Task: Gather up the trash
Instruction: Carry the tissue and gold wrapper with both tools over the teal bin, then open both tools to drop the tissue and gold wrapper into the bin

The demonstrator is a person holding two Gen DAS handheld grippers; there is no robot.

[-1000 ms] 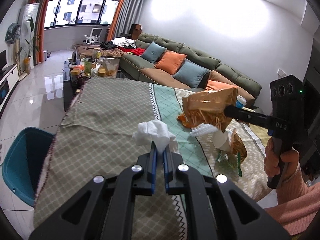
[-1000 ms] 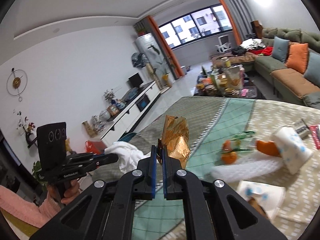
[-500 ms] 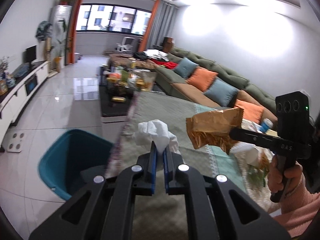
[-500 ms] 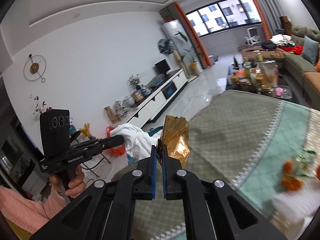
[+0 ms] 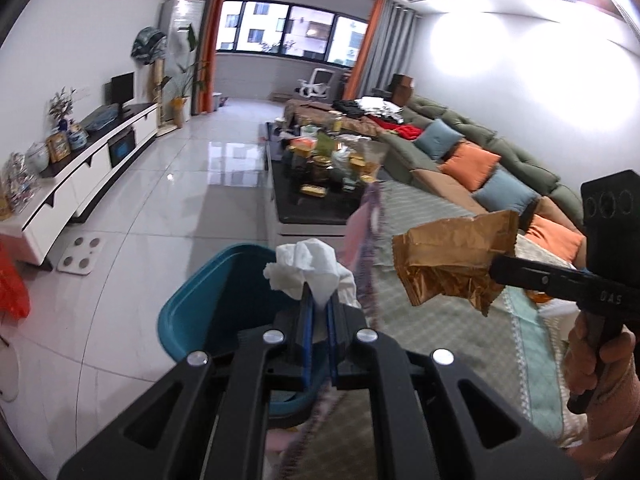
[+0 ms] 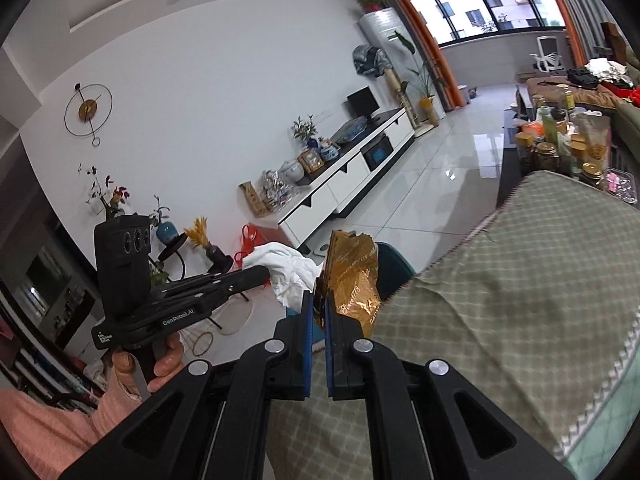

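My left gripper is shut on a crumpled white tissue and holds it over the teal bin beside the table's left edge. My right gripper is shut on a crinkled gold snack bag, held above the table's left edge. The gold bag also shows in the left wrist view, to the right of the tissue. The tissue and left gripper show in the right wrist view, left of the bag. The bin's rim peeks out behind the bag.
The table carries a green patterned cloth with a fringed edge. A dark coffee table crowded with jars stands beyond it. A green sofa runs along the right wall. A white TV cabinet lines the left wall. A white scale lies on the tiled floor.
Both grippers have swung left from over the table to its left edge, still holding their items. The tissue now hangs over the teal bin, and the table litter has left view.
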